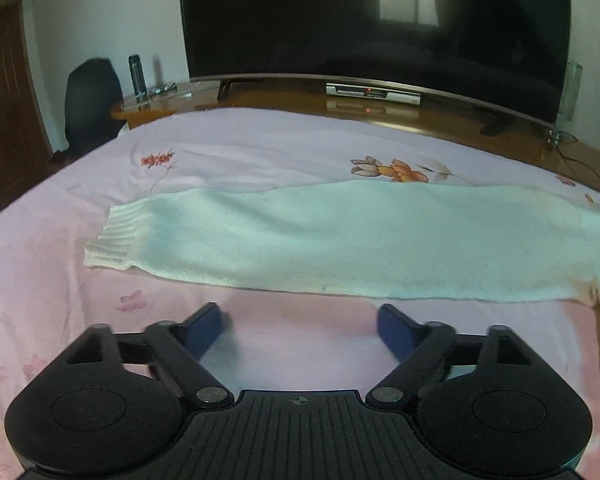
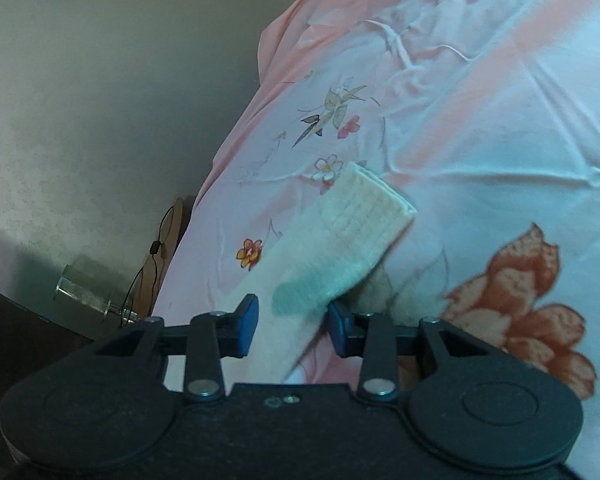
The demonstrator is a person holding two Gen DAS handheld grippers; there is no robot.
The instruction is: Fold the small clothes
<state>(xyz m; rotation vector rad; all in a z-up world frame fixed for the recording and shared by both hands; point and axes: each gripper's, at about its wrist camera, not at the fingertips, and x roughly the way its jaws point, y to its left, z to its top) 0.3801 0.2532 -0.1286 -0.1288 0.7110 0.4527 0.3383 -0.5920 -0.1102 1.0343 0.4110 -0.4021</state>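
Observation:
A pale mint-white knit sweater lies on a pink floral bedsheet (image 1: 100,200). In the left wrist view one long sleeve (image 1: 320,240) stretches flat across the bed, its ribbed cuff (image 1: 112,240) at the left. My left gripper (image 1: 300,328) is open and empty, just in front of the sleeve's near edge, not touching it. In the right wrist view the other sleeve (image 2: 320,264) runs between the blue pads (image 2: 248,324) of my right gripper (image 2: 294,328), its ribbed cuff (image 2: 372,204) pointing away. The jaws stand apart with the sleeve passing between them.
A large dark TV (image 1: 372,32) stands on a wooden cabinet (image 1: 300,100) beyond the bed's far edge, with a bottle (image 1: 138,76) and a black chair (image 1: 92,100) at the left. In the right wrist view the bed edge drops to a wall, cable (image 2: 152,264) and glass piece (image 2: 84,288).

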